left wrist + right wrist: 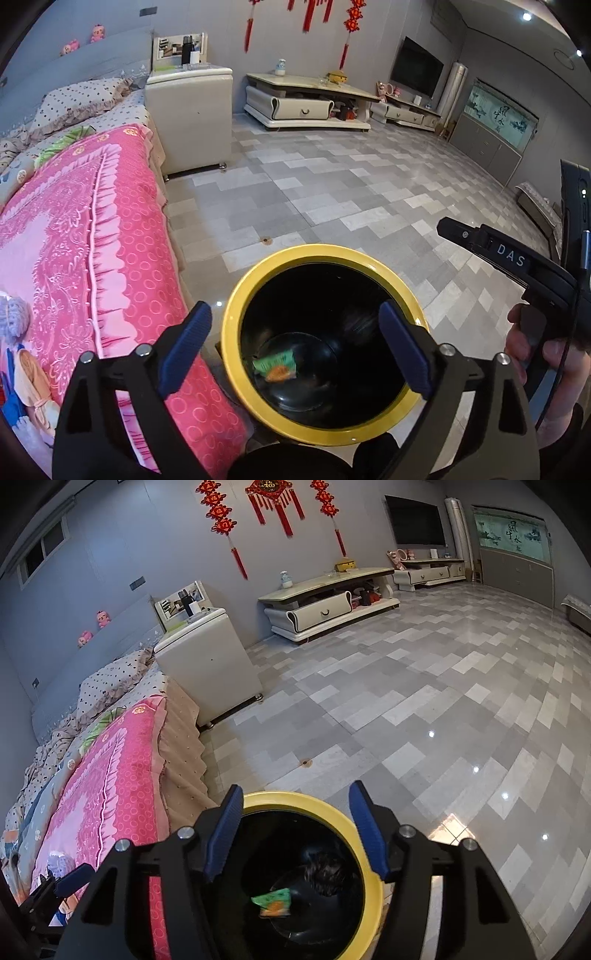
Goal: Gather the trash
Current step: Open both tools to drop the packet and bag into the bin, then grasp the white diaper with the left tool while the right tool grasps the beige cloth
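Left wrist view – bin: a round bin (236,354) with a glossy yellow rim and a smooth black inside is seen from above on the floor, just beside the bed.
Left wrist view – trash: a crumpled green and orange wrapper (276,366) is seen lying on the bin's black bottom.
Left wrist view – left claw (295,350): ribbed blue pads on black arms are held spread wide over the bin mouth, pointed steeply down; nothing is pinched between them.
Left wrist view – right claw (480,240): its black body is seen at the right edge, gripped by a hand (546,350); its spread cannot be told here.
Left wrist view – surroundings: the bed is covered by a pink patterned blanket (92,240); the floor (351,192) is laid with polished grey tiles.
Right wrist view – bin: the yellow rim (347,819) is seen below the claw, the same wrapper (275,902) at the bottom.
Right wrist view – right claw (295,830): the blue pads are held apart above the bin, tilted down, with nothing pinched.
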`<state>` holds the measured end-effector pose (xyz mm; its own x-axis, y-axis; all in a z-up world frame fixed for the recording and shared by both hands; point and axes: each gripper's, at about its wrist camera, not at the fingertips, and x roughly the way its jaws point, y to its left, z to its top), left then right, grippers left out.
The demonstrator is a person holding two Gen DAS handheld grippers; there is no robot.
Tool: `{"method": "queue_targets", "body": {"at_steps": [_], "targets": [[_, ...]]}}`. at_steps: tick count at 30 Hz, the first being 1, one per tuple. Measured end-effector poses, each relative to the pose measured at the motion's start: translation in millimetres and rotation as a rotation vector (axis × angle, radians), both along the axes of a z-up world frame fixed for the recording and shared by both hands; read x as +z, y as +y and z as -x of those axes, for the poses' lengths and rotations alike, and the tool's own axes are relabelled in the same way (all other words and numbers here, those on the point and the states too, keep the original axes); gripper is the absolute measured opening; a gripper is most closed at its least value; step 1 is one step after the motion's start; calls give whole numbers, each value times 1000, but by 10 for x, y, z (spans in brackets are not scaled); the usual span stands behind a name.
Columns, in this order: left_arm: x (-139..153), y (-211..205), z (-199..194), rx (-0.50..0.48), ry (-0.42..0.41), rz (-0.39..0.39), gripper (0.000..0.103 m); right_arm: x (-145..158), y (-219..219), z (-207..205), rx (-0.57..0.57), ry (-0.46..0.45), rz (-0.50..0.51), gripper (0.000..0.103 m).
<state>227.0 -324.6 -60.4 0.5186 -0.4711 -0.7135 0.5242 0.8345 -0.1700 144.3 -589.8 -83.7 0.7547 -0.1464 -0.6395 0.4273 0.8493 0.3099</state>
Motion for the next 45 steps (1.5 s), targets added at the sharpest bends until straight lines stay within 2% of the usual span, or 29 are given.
{"method": "queue_targets", "body": {"at_steps": [5,10,21,28,35,45], "targets": [[140,281,3,61,-52,-25,92,89,112,53,23,-18,-28,65],[300,733,-11,132,-93,-19,92,267,375,75,100,-54,-42,68],[620,1974,-29,325,-168,-19,93,700,1282,27,315,-110,-21,75],[735,2741,-9,443,-201,-45,94,859,1889,-71,457,-114,-25,78],[725,3441,-29,557,-199,-66,94,894,2435,-198,564,-93,-23,79],[519,4232,-128,680,-177,-132,94,691,3152,-468,719,21,23,79]]}}
